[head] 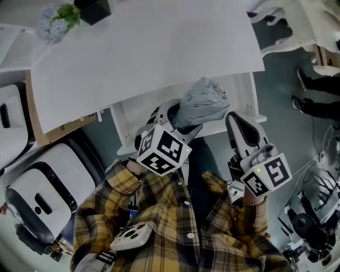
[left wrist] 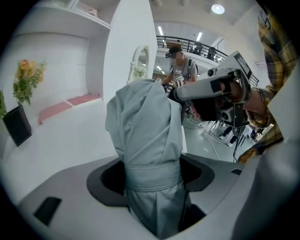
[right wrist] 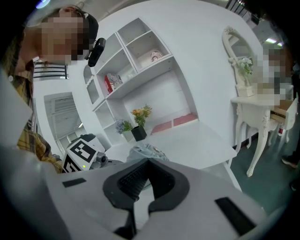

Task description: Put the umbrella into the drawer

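A folded grey umbrella (head: 201, 101) is upright, with my left gripper (head: 178, 114) shut on its lower part. It hangs over the open white drawer (head: 121, 127) under the table's front edge. In the left gripper view the umbrella (left wrist: 145, 131) fills the gap between the jaws, its strap wrapped round it at the left gripper (left wrist: 152, 176). My right gripper (head: 236, 119) is just to the right of the umbrella, jaws together and holding nothing. In the right gripper view the jaws of the right gripper (right wrist: 145, 180) meet, and the umbrella's top (right wrist: 147, 151) shows beyond them.
The white table (head: 149, 48) carries a black flower pot (head: 93, 9) and pale blue flowers (head: 50, 24) at its far left. A white chair (head: 37, 196) stands left of me. Another person's legs (head: 319, 95) are at the right. A white dressing table (right wrist: 255, 105) stands nearby.
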Tool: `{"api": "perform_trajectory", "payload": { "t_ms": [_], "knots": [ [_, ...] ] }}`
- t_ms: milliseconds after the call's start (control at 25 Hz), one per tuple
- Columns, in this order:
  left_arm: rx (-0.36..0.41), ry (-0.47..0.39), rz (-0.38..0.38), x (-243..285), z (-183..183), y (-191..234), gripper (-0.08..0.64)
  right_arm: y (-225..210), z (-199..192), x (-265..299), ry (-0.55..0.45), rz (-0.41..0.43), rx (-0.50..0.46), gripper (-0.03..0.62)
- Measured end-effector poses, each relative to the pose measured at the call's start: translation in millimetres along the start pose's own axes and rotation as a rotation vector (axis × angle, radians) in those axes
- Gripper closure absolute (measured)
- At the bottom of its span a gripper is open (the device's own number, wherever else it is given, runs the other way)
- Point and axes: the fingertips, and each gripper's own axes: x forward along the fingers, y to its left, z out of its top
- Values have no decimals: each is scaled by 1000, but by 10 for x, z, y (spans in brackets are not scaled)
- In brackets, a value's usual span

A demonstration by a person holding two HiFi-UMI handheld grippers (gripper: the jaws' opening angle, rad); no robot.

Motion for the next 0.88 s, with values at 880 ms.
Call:
{"api": "perform_trajectory", "payload": {
  "t_ms": [880],
  "knots": [
    [95,235,-61,875,-770,-7,242,-167,-301,-21,33,-41,57,575]
  ]
}}
